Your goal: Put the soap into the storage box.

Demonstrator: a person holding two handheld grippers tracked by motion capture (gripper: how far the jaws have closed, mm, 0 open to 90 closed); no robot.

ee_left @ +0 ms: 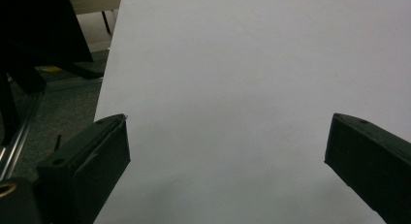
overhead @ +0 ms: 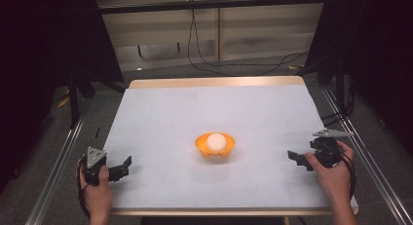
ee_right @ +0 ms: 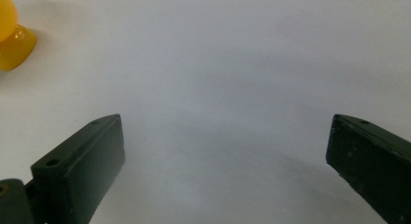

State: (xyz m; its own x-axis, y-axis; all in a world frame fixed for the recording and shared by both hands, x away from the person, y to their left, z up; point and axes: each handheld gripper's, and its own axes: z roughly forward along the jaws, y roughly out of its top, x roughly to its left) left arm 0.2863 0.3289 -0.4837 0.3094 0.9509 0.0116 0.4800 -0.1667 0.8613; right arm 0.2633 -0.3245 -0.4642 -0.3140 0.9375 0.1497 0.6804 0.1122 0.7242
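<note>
Centrally placed orange bowl (overhead: 215,147) holding white ball (overhead: 215,140), roughly midway between wide-open left gripper (overhead: 122,167) and wide-open right gripper (overhead: 297,159).

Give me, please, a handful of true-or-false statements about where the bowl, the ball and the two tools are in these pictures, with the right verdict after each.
1. A white ball sits inside the orange bowl. True.
2. The left tool is shut on the ball. False: its jaws stand wide apart over bare white table covering, and the ball is in the bowl.
3. The bowl stands near the middle of the table, between the two tools. True.
4. The right tool is touching the bowl. False: it is held near the right edge, well apart from the bowl, jaws open.
5. In the right gripper view, part of the bowl shows at the upper left. True.
</note>
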